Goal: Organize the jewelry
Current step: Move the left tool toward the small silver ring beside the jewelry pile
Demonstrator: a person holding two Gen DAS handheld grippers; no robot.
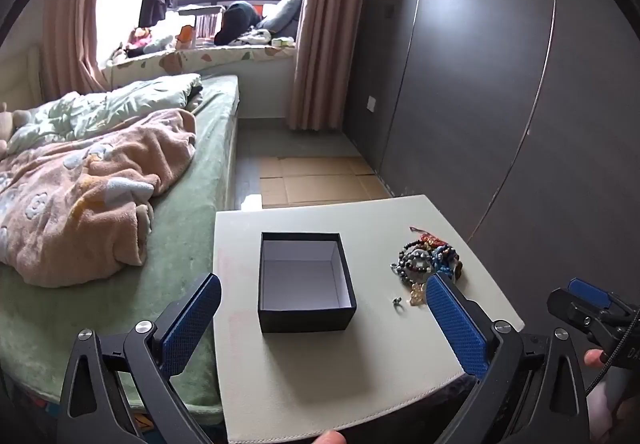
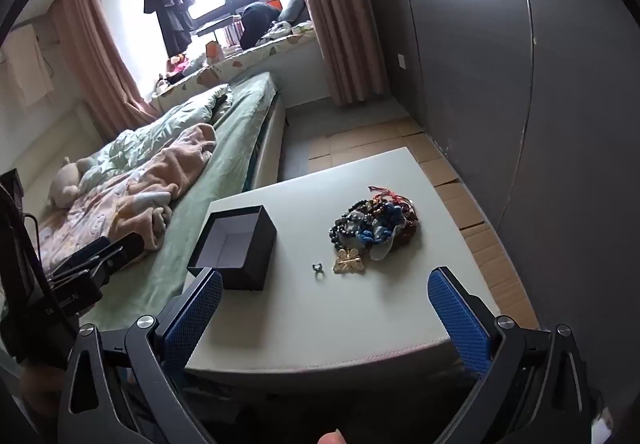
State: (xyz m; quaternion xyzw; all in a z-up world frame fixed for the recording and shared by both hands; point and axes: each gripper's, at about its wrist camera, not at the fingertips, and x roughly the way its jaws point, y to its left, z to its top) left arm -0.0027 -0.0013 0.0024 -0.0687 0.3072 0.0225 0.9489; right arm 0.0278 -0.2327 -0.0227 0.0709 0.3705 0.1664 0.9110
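An open black box [image 1: 306, 282] with a white inside stands empty on the pale table [image 1: 320, 376]; it also shows in the right wrist view [image 2: 236, 246]. A pile of bead bracelets and necklaces [image 2: 374, 228] lies to its right, with a gold butterfly piece [image 2: 349, 263] and a small ring [image 2: 318, 269] in front. The pile also shows in the left wrist view [image 1: 428, 262]. My left gripper [image 1: 320, 320] is open, near the box's front. My right gripper [image 2: 326, 310] is open and empty, above the table's near edge, short of the ring.
A bed [image 1: 120, 172] with a green sheet and crumpled blankets borders the table's left side. A dark wardrobe wall [image 1: 520, 104] stands to the right. Flattened cardboard [image 1: 320, 180] covers the floor beyond the table. The right gripper's body [image 1: 592, 308] shows at the left view's right edge.
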